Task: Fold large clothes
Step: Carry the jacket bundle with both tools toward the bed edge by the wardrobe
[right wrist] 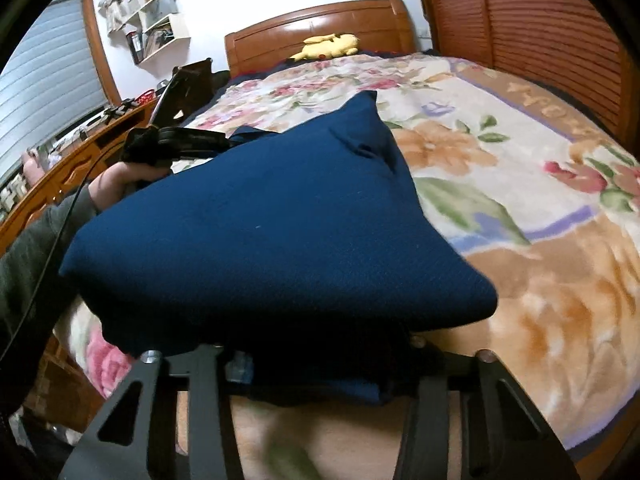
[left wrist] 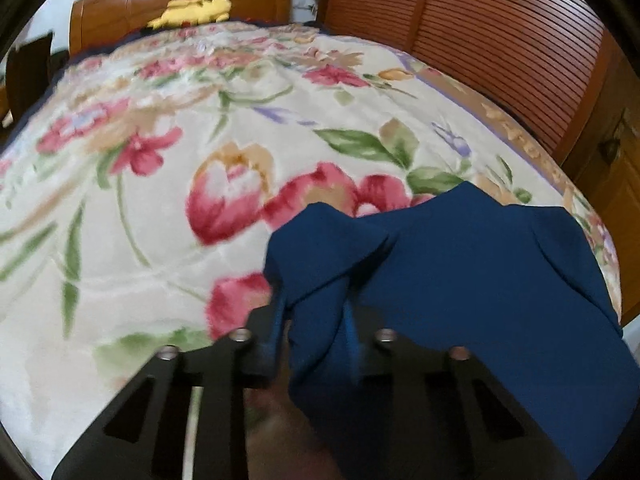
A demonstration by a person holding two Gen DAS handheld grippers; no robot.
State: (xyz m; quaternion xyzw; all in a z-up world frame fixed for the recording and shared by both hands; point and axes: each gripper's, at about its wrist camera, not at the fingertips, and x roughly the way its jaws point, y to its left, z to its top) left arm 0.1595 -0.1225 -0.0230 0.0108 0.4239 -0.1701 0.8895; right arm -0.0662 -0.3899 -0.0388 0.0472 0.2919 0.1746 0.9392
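Observation:
A dark blue garment (left wrist: pixel 480 272) lies on the right side of a floral blanket (left wrist: pixel 160 200) that covers the bed. My left gripper (left wrist: pixel 314 306) is shut on a bunched fold at the garment's left edge, with cloth pinched between its blue fingers (left wrist: pixel 276 320). In the right wrist view the garment (right wrist: pixel 280 240) is raised off the blanket (right wrist: pixel 520 200) and stretched between both grippers. It drapes over my right gripper (right wrist: pixel 320 364) and hides the fingertips, which look shut on a thick fold. The left gripper (right wrist: pixel 230 140) holds the far corner, carried by a hand (right wrist: pixel 116 184).
A wooden headboard (right wrist: pixel 320 20) with a yellow plush toy (right wrist: pixel 328 46) is at the far end of the bed. Louvred wooden wardrobe doors (left wrist: pixel 480 40) run along the bed's right side. A wooden desk (right wrist: pixel 80 152) with clutter and a wall shelf (right wrist: pixel 160 20) stand to the left.

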